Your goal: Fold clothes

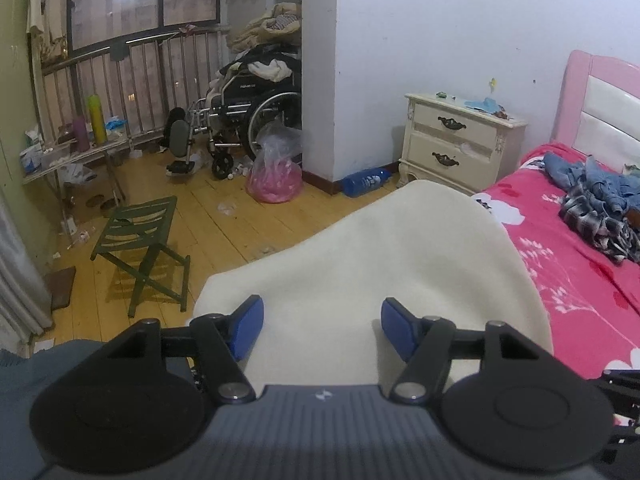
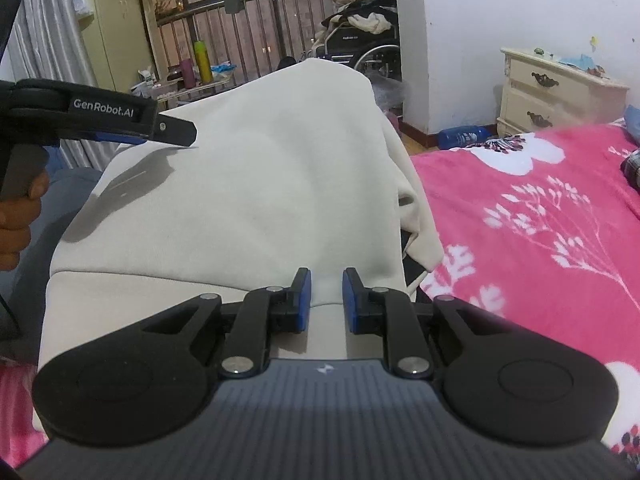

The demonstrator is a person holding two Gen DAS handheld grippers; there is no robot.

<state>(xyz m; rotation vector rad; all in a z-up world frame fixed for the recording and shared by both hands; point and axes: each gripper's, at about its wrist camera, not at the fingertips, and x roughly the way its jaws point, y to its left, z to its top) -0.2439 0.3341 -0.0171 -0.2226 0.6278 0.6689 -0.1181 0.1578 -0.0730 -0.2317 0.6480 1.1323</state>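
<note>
A cream garment (image 1: 360,260) (image 2: 260,180) lies humped at the near edge of a pink flowered bed (image 2: 540,220), its hem band towards me. My left gripper (image 1: 322,320) hovers just over the cloth, open, with nothing between its blue pads. In the right wrist view the left gripper (image 2: 188,132) reaches in from the left over the garment's left side, a hand on its grip. My right gripper (image 2: 326,300) sits at the hem band with its jaws narrow and a strip of cream fabric between the pads, apparently pinched.
A pile of blue and checked clothes (image 1: 600,204) lies further up the bed. A cream nightstand (image 1: 460,144) stands by the wall, with a blue bottle (image 1: 366,182) on the floor beside it. A green folding stool (image 1: 140,240), a pink plastic bag (image 1: 274,180) and a loaded wheelchair (image 1: 248,120) occupy the wooden floor.
</note>
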